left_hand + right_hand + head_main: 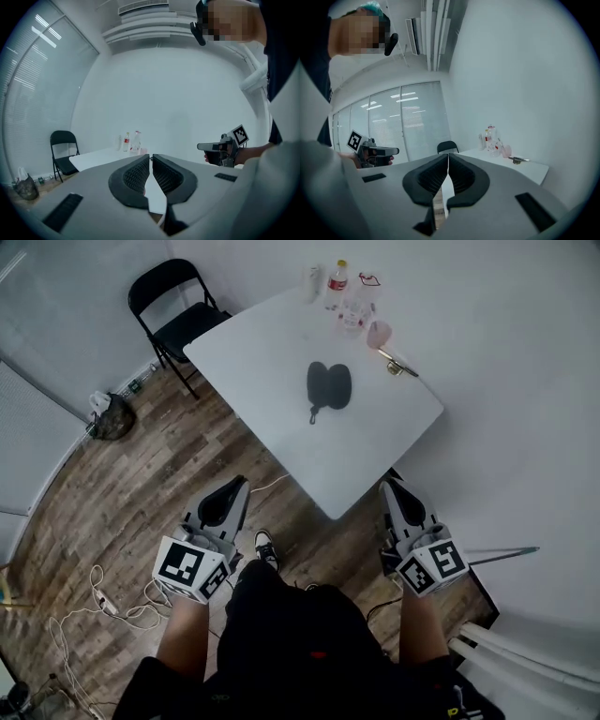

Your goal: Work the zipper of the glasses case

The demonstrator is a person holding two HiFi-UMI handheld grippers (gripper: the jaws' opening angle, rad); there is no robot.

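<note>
White walls, wood-plank floor, black folding chair, white table, blinded windows

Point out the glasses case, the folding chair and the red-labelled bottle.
glasses case [329, 387], head view, middle of its dark body.
folding chair [192, 322], head view, on the seat.
red-labelled bottle [337, 283], head view, on the label.

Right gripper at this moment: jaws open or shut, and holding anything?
Shut and empty. The right gripper shows its jaws meeting at the tips with nothing between them; the glasses case lies untouched on the table.
</note>
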